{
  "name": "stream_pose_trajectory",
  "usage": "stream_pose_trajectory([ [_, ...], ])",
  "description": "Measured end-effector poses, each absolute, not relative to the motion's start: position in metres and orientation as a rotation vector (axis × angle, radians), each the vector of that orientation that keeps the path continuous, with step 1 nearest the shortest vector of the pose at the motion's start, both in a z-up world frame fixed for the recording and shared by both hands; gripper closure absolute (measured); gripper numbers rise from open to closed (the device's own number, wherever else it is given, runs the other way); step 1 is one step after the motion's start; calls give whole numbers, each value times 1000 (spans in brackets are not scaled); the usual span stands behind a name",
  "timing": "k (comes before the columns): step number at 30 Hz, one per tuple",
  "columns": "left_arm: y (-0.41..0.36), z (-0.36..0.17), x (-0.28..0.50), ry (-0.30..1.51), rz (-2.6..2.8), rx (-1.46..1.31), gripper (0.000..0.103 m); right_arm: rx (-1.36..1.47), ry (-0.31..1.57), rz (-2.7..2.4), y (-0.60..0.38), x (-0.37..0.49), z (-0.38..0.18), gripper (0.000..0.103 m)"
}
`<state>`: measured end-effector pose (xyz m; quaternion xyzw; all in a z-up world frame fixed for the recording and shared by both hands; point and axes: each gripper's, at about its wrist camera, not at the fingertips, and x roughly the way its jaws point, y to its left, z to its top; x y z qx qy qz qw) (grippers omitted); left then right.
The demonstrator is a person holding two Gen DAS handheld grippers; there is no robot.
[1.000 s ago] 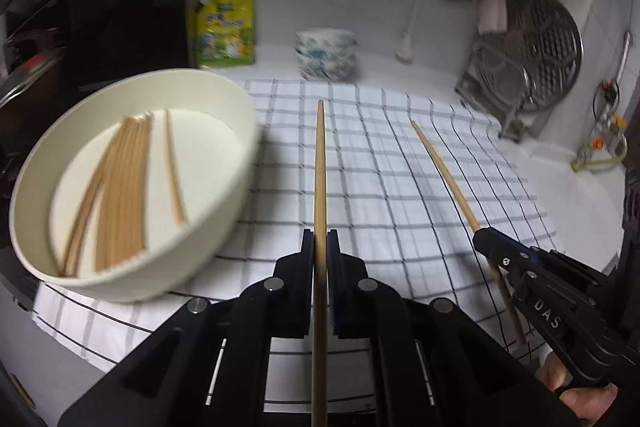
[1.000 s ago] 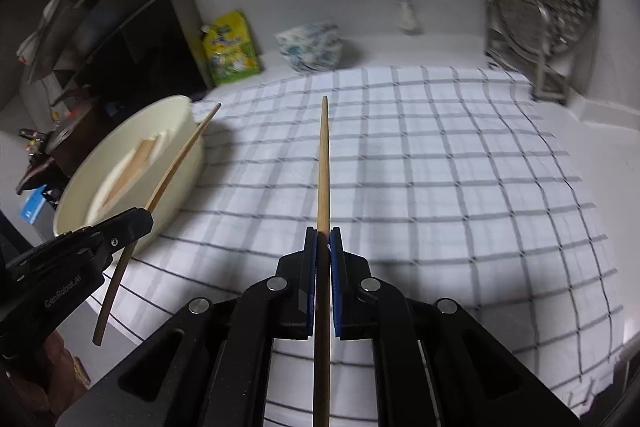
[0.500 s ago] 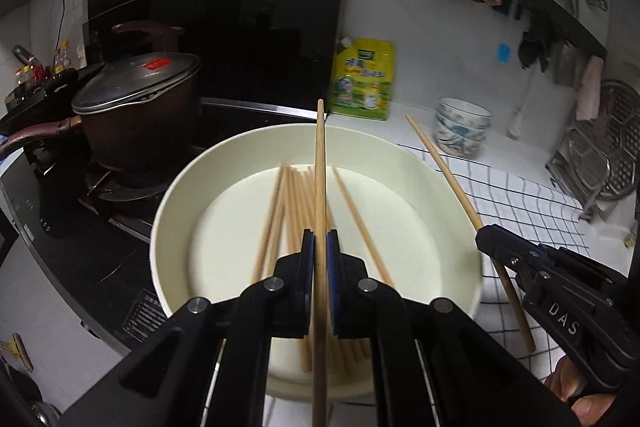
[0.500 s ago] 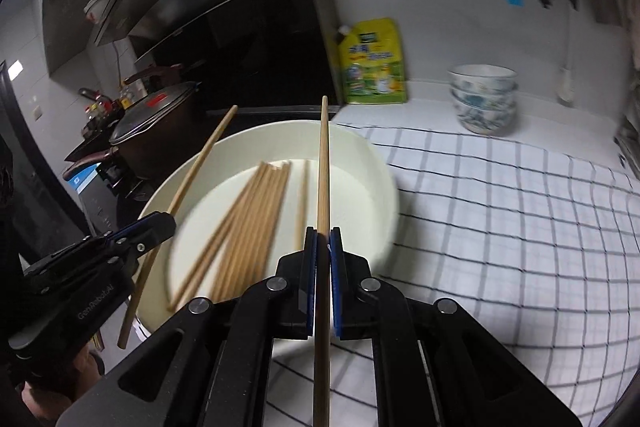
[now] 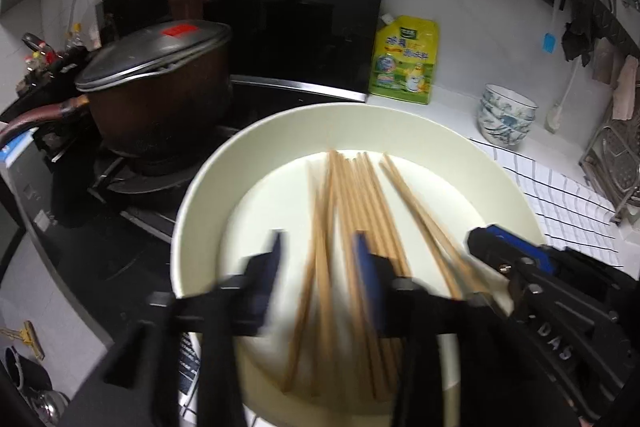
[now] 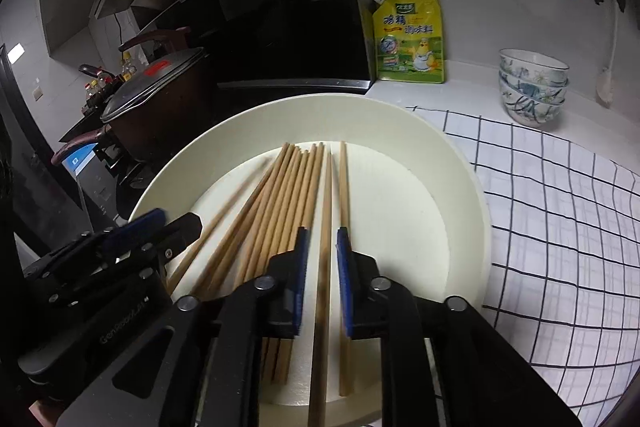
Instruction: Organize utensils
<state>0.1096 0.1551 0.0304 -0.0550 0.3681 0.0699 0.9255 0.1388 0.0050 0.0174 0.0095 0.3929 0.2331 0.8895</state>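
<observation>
A wide cream bowl (image 5: 208, 183) (image 6: 460, 179) holds several wooden chopsticks (image 5: 360, 195) (image 6: 292, 187) lying side by side. My left gripper (image 5: 318, 259) is open just above the bowl, blurred, with a chopstick (image 5: 320, 227) loose between its jaws. It also shows at the left of the right wrist view (image 6: 176, 227). My right gripper (image 6: 322, 247) is open over the bowl, and a chopstick (image 6: 326, 211) lies free between its jaws. It also shows at the right of the left wrist view (image 5: 492, 247).
A dark lidded pot (image 5: 156, 95) (image 6: 156, 95) sits on the stove left of the bowl. A yellow-green pouch (image 5: 404, 63) (image 6: 412, 39) and stacked patterned bowls (image 5: 506, 119) (image 6: 532, 87) stand by the back wall. A checked cloth (image 6: 560, 211) covers the counter to the right. A metal rack (image 5: 612, 163) stands far right.
Both grippers moved from over the checked cloth to over the bowl, each holding a chopstick. Now both have opened and the chopsticks lie loose among those in the bowl.
</observation>
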Motion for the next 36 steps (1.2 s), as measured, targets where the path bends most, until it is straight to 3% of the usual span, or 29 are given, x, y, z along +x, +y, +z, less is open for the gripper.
stream_pose_trajectory([
  [1, 156, 32, 106, 743, 154, -115, 41, 22, 813, 479, 2, 137, 18, 88],
  [6, 158, 36, 95, 731, 166, -123, 39, 33, 805, 455, -9, 126, 17, 86],
  [11, 159, 42, 83, 702, 187, -127, 24, 34, 778, 431, -17, 109, 21, 81],
  [36, 144, 46, 47, 699, 197, -107, 17, 34, 725, 381, -38, 67, 26, 75],
])
